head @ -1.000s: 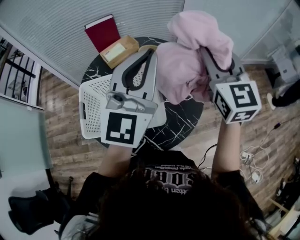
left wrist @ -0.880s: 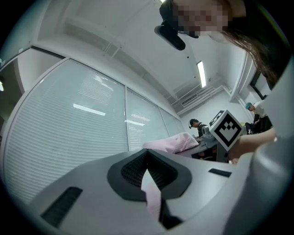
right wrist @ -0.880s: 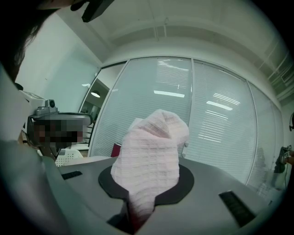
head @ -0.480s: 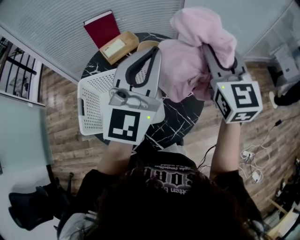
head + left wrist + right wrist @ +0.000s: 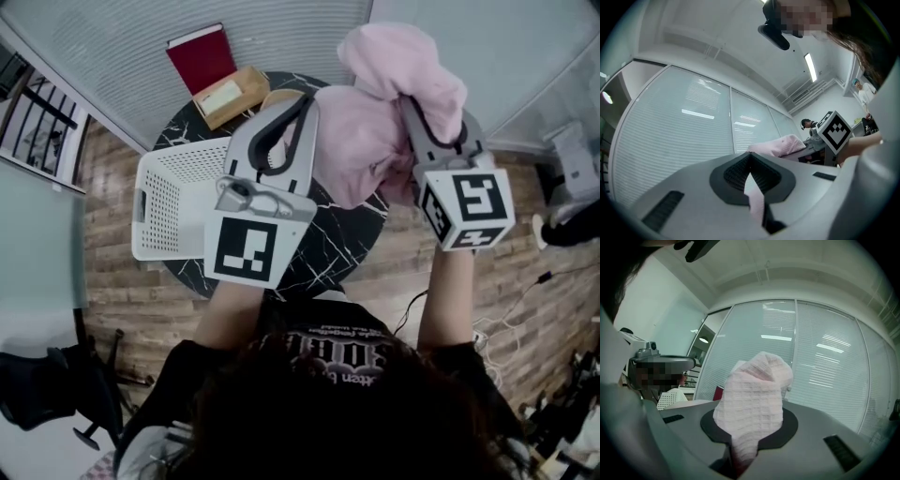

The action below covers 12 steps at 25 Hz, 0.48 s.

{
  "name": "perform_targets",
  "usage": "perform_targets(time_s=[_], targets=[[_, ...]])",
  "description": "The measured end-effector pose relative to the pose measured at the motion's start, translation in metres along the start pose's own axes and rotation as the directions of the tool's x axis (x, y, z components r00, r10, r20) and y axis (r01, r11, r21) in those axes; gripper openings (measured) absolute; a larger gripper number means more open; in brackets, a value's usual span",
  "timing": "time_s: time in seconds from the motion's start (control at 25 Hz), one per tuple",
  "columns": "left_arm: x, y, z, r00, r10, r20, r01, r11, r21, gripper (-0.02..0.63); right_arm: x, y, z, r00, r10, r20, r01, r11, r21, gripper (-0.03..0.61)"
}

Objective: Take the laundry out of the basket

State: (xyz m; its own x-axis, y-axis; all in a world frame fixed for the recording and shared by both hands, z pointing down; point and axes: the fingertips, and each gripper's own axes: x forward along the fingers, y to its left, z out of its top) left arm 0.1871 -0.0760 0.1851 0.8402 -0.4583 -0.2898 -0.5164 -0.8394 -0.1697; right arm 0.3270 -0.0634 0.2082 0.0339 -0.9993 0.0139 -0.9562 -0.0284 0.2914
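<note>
A pink waffle-weave cloth hangs bunched in the air over the right half of the round black marble table. My right gripper is shut on a thick fold of the cloth, which covers its jaw tips. My left gripper is shut on a thin edge of the same cloth at its left side. The white perforated laundry basket sits on the table's left side, below and left of my left gripper. No laundry shows in the part of the basket I can see.
A red book and a shallow wooden box lie at the table's far edge by the blinds. The wooden floor has cables at the right. A black chair stands at the lower left.
Both grippers, still holding the pink cloth, have shifted slightly to the right relative to the table and basket. Neither grip has changed.
</note>
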Motion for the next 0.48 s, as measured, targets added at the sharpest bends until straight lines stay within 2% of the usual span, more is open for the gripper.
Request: perform_targets(time_s=[0.48], targets=[[0.008, -0.014, -0.011, 0.996, 0.086, -0.029, -0.085, 0.996, 0.032, 0.000, 0.003, -0.013, -0.030, 0.997, 0.073, 0.015, -0.074, 0.997, 0.035, 0.092]])
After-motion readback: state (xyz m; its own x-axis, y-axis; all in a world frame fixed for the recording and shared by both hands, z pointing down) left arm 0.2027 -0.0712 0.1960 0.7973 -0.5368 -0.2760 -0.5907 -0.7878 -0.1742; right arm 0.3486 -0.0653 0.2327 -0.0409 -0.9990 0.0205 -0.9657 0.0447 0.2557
